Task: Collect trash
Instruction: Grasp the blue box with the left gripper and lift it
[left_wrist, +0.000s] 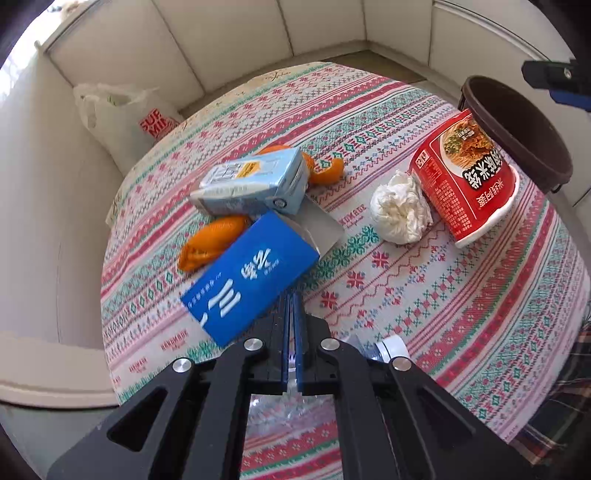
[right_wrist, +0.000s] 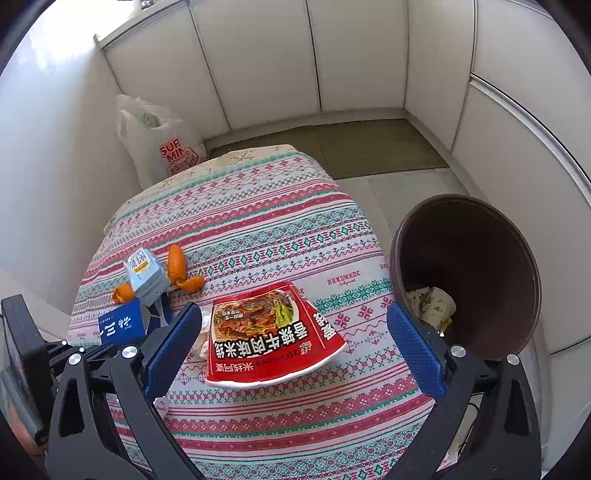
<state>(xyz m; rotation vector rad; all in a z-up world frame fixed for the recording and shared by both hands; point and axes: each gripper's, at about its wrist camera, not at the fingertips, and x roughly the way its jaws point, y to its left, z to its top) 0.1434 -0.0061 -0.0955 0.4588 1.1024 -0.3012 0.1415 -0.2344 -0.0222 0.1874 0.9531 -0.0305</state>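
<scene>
At the table's (right_wrist: 258, 229) edge, right fingers (right_wrist: 295, 343) gape; left fingers (left_wrist: 293, 321) closed, empty.

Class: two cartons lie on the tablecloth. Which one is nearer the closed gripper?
The dark blue carton, right at the left gripper; the pale blue carton lies beyond it.

Your left gripper (left_wrist: 293, 306) sits at the bottom centre of its frame, jaws pressed together. Your right gripper (right_wrist: 295, 325) spreads wide across the lower frame, jaws apart.
</scene>
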